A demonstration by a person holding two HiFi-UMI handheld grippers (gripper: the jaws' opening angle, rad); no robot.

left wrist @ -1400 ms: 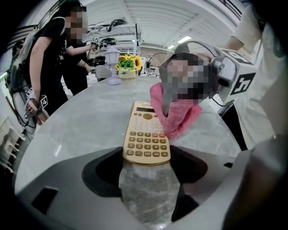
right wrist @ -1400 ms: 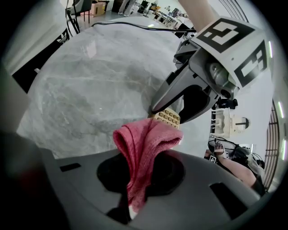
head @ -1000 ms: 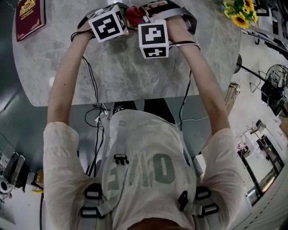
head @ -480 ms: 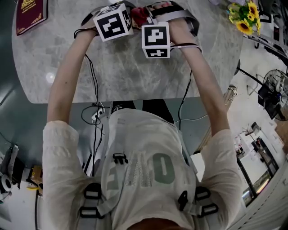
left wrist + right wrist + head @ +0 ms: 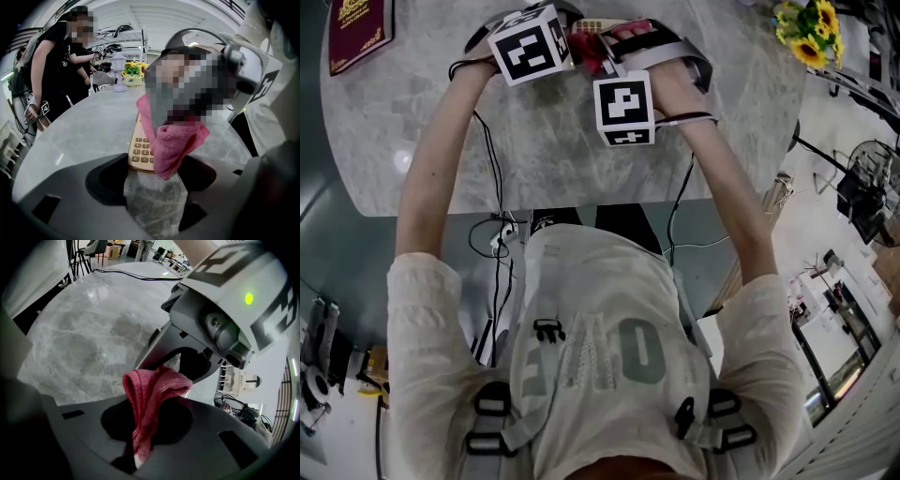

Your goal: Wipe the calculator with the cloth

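- I am clamping the left gripper [image 5: 152, 178] on the near end of the beige calculator [image 5: 139, 150], its jaws standing wide across the calculator's width.
- The calculator is lying flat on the grey marble table [image 5: 534, 150], keys facing up and its length running away from the left gripper.
- I am pinching the pink cloth [image 5: 150, 394] in the right gripper [image 5: 140, 439], its jaws closed tight on a fold, with a bunch of cloth sticking out past the tips.
- The cloth is hanging onto the calculator's right half and covering part of the keypad.
- A maroon booklet [image 5: 361, 28] is lying well to the calculator's left, and yellow flowers [image 5: 806, 33] are standing well to its right.
- A person [image 5: 56, 79] in black is standing beyond the calculator's far end, beside the table.
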